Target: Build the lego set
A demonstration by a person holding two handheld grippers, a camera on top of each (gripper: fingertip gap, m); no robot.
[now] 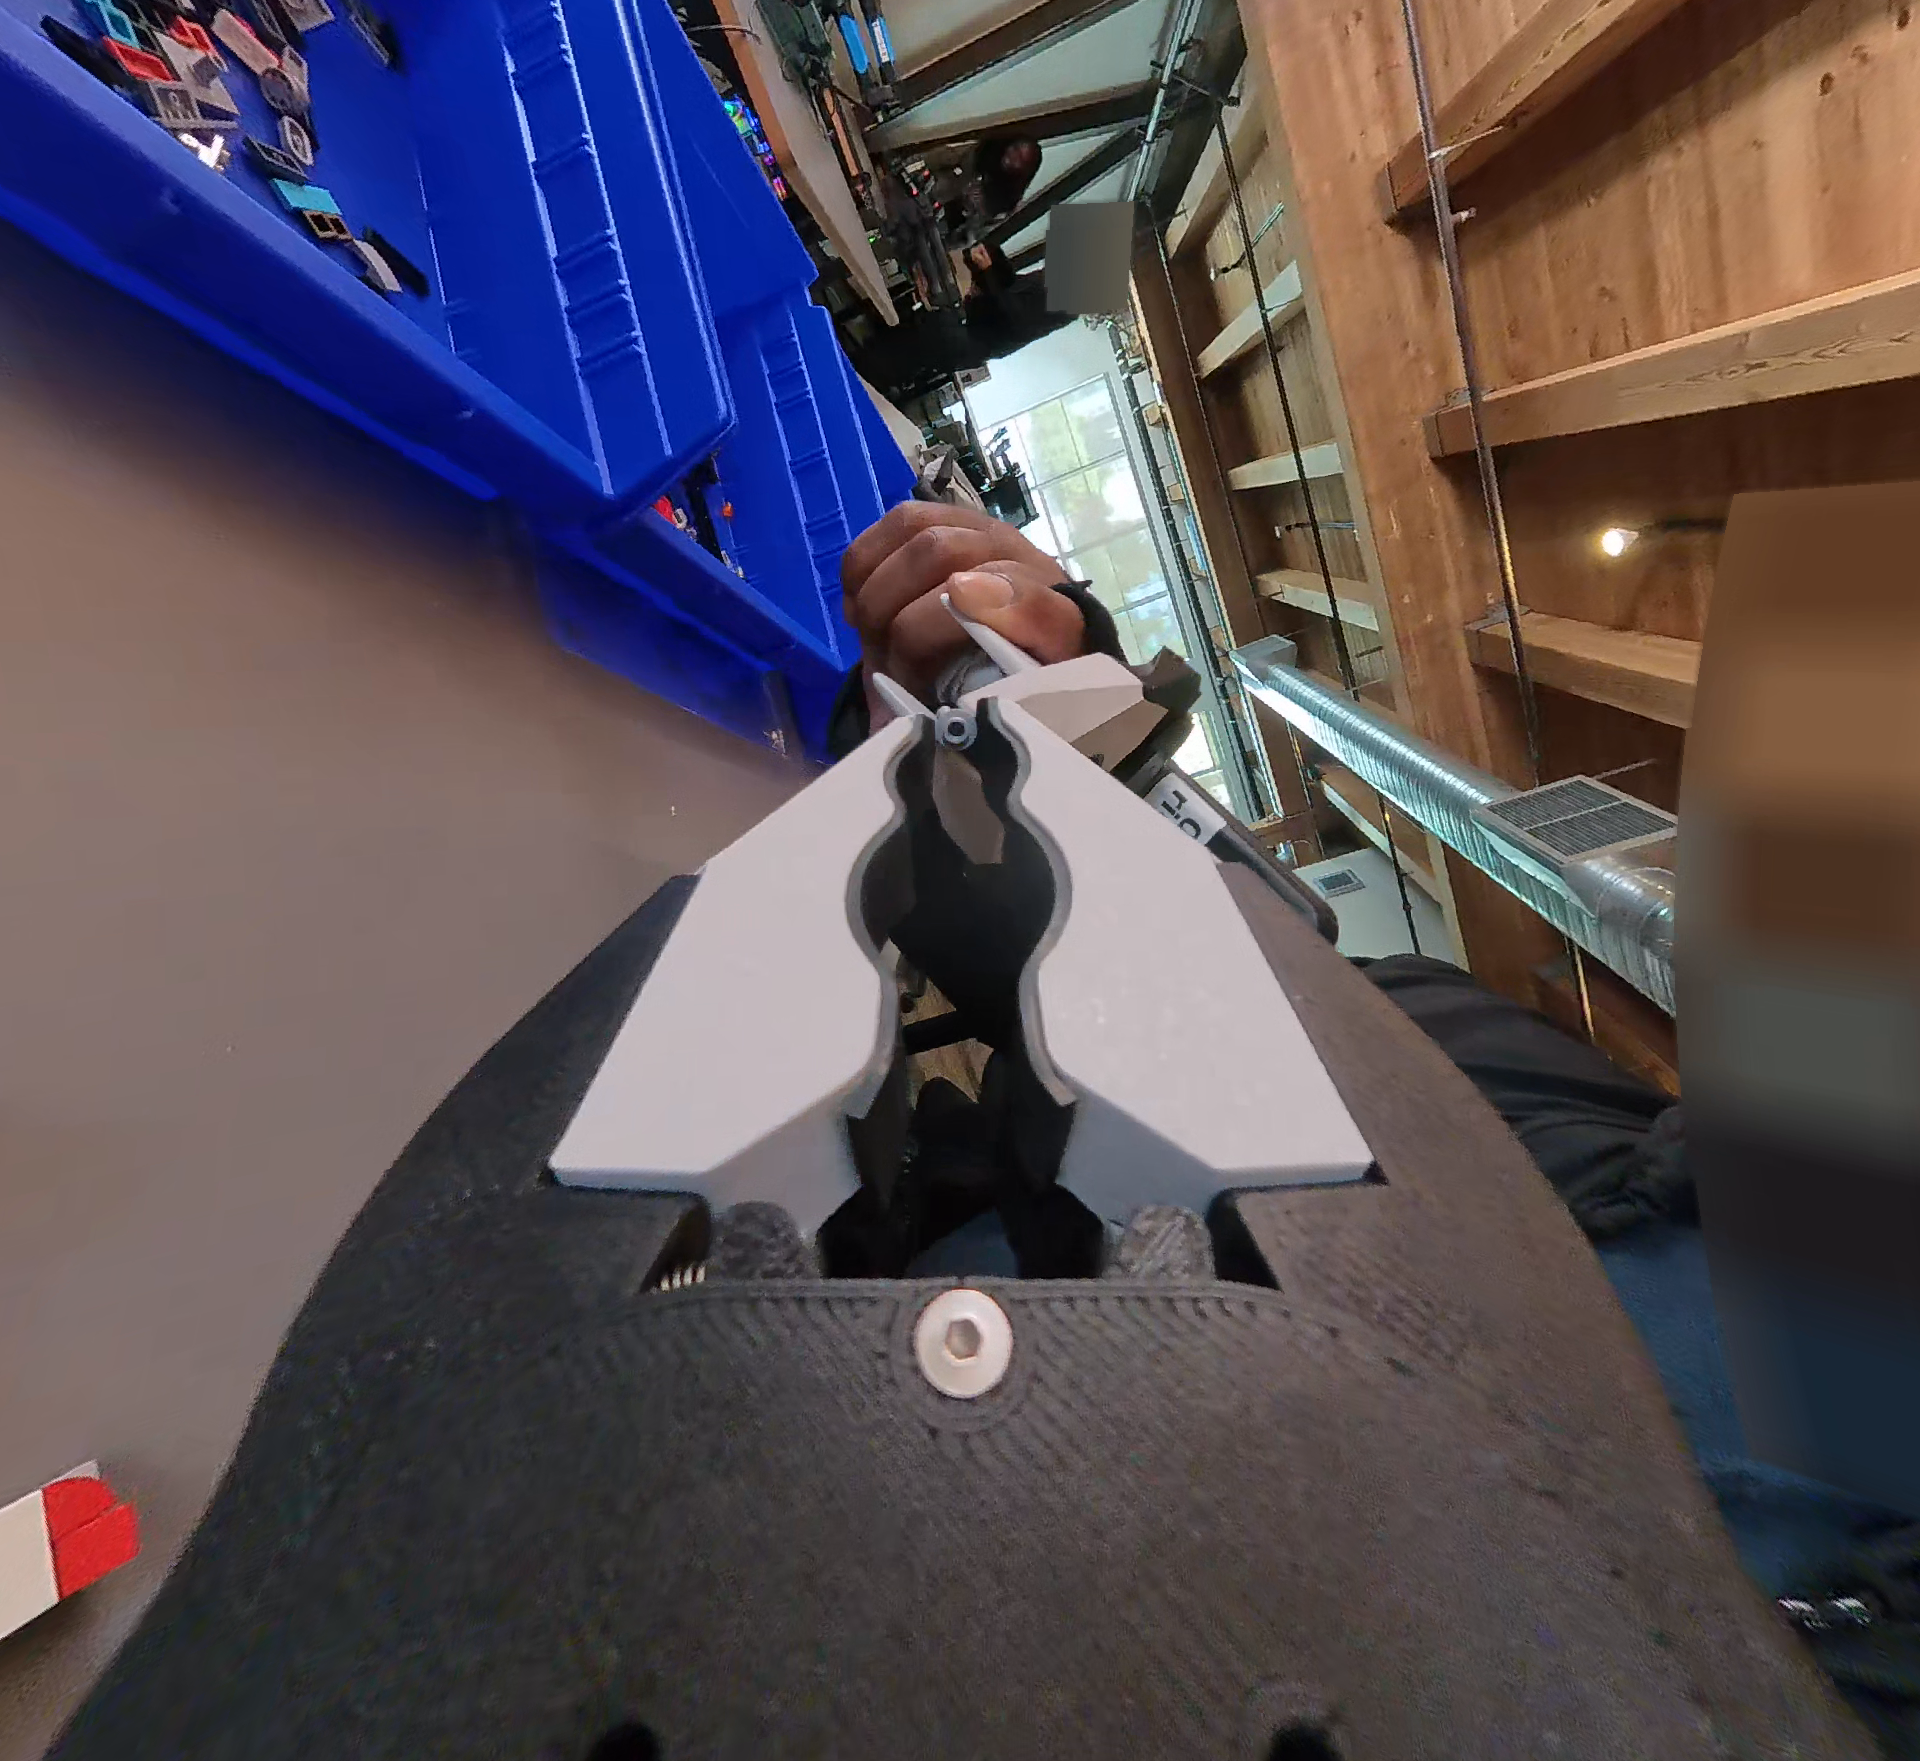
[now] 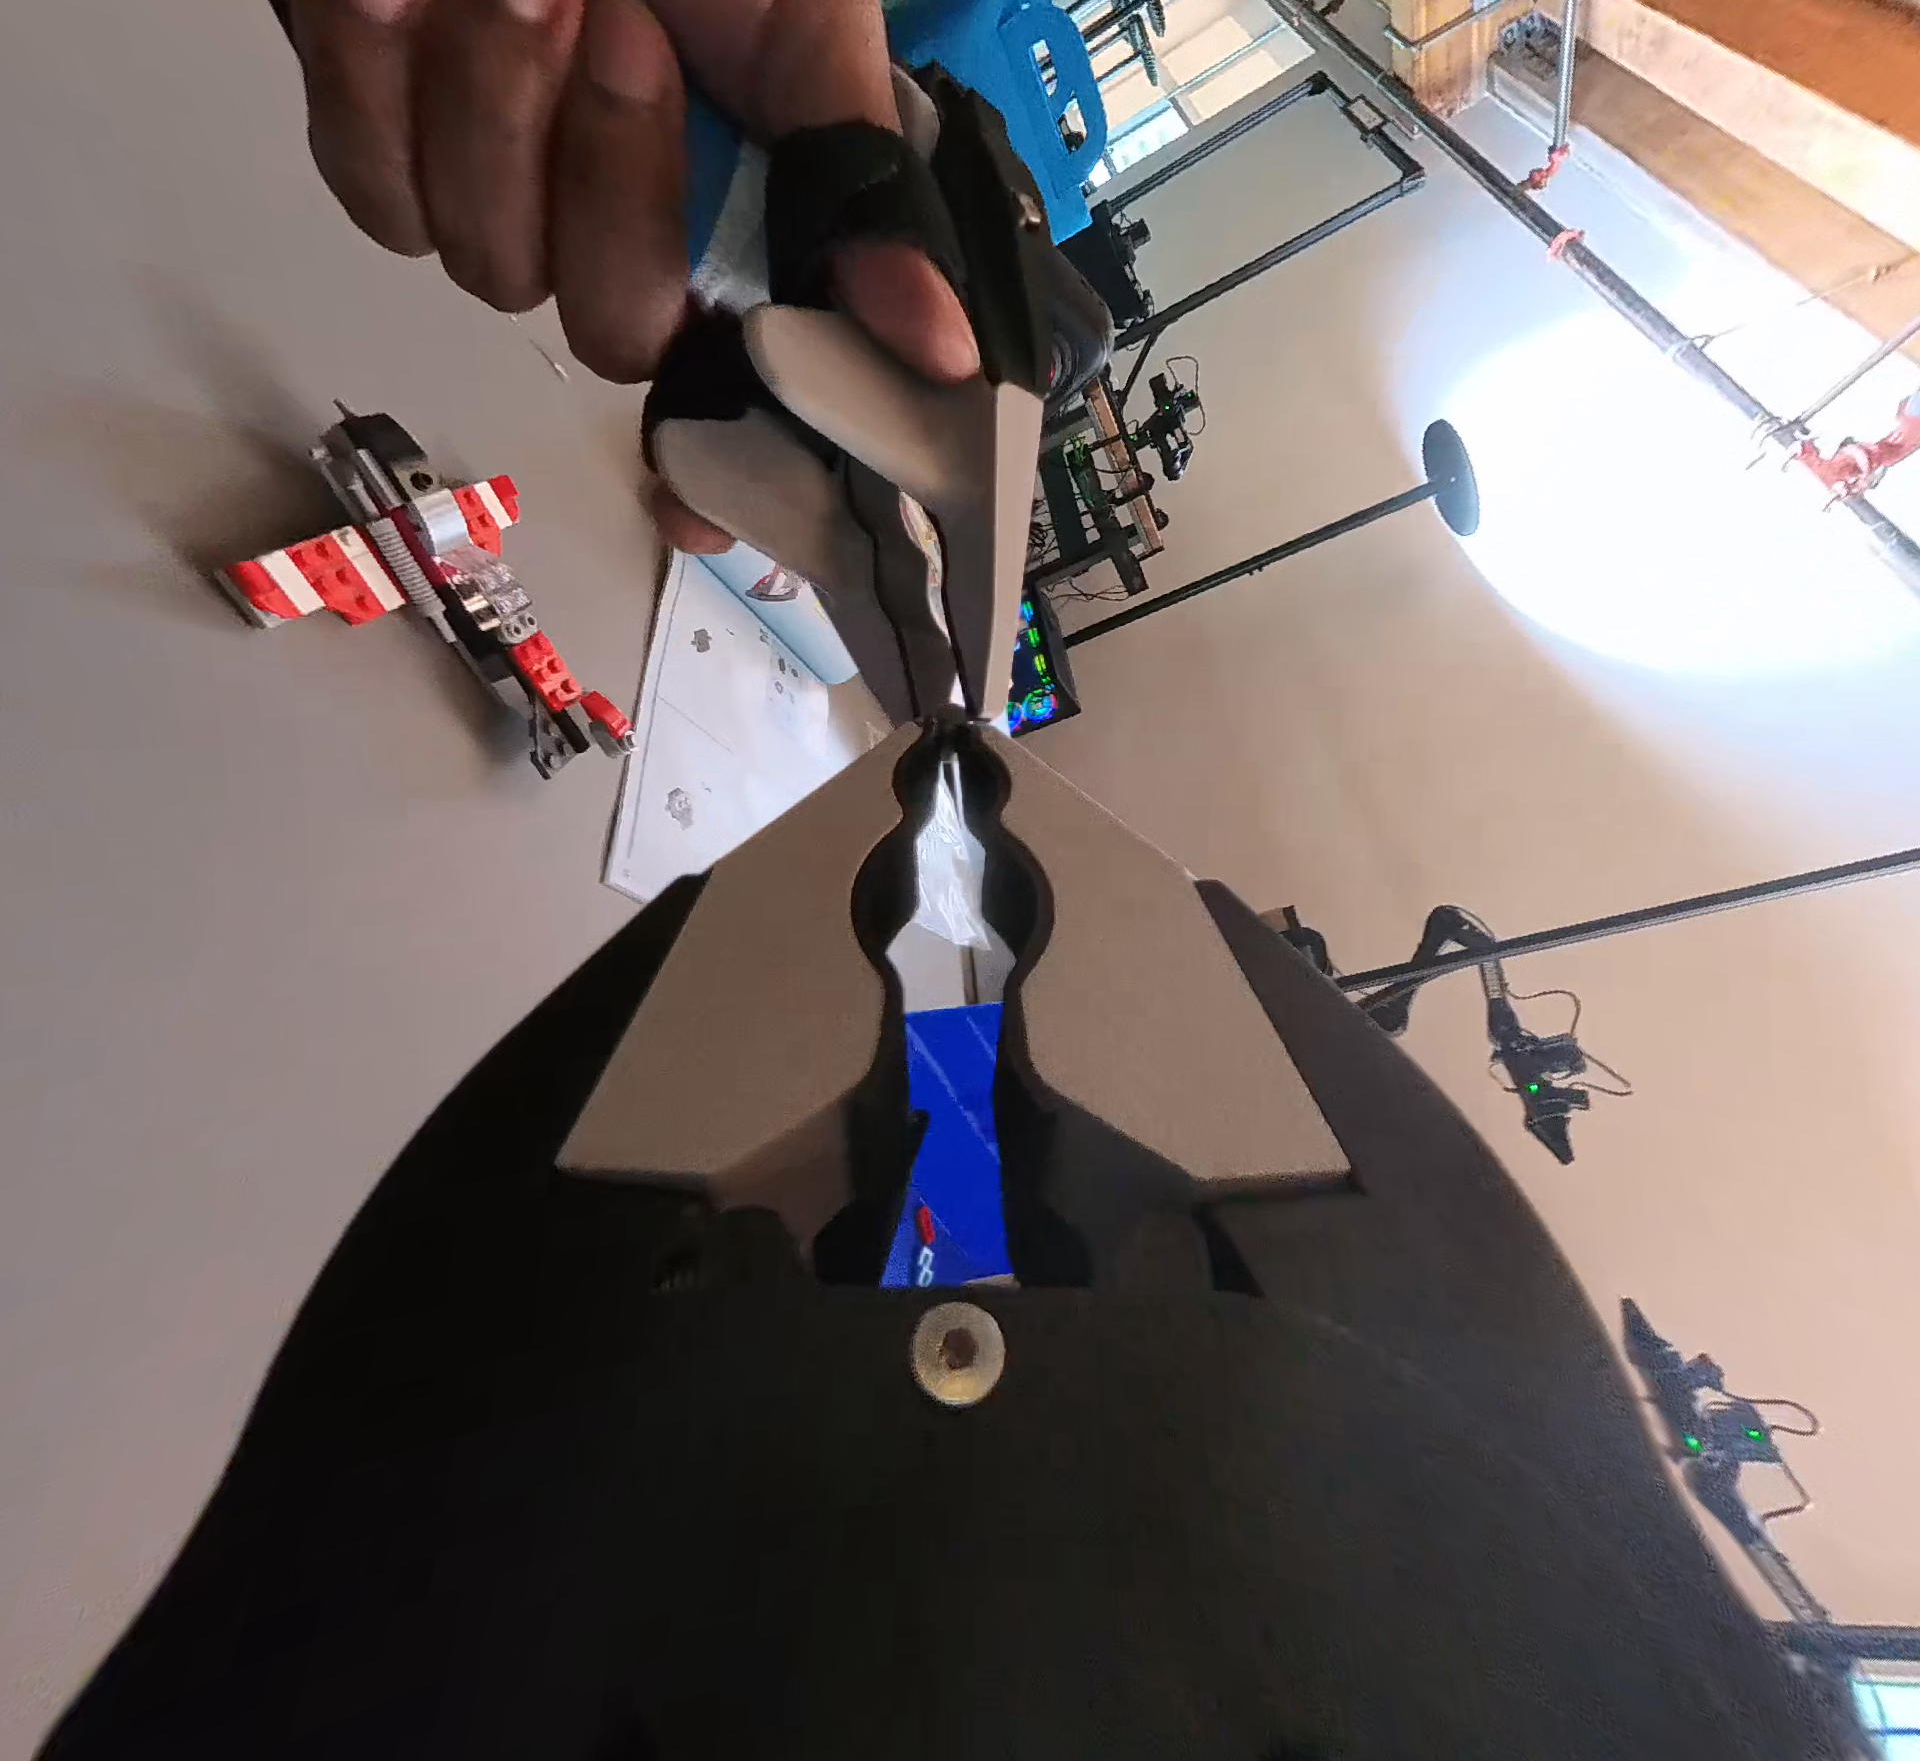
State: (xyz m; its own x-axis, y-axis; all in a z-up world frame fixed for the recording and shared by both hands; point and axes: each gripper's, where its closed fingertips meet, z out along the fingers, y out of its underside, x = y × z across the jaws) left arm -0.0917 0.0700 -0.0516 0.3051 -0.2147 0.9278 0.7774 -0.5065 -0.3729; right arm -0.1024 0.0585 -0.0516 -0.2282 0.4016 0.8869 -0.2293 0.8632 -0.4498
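Grey tabletop [image 2: 208, 880], blue bins [image 1: 582, 257], wooden shelving [image 1: 1662, 381], both jaws pinching a grey propeller piece [image 1: 956, 726].

Grey-fingered black claw [image 1: 961, 737]; silver screw [image 1: 962, 1342]

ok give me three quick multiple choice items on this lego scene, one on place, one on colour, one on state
1. Where is the half-built lego plane?
A. inside a bin
B. on the grey table, beside the instruction sheet
C. held in a gripper

2. What colour are the bins that hold the loose lego pieces?
A. blue
B. green
C. yellow

3. How is the left gripper?
A. wide open and empty
B. shut on a small grey propeller piece
C. out of view

Answers:
1 B, the right wrist view shows the plane lying on the tabletop next to the sheet.
2 A, the left wrist view shows bright blue walls around the pieces.
3 B, its fingertips meet around the piece's hub, with thin blades sticking out.
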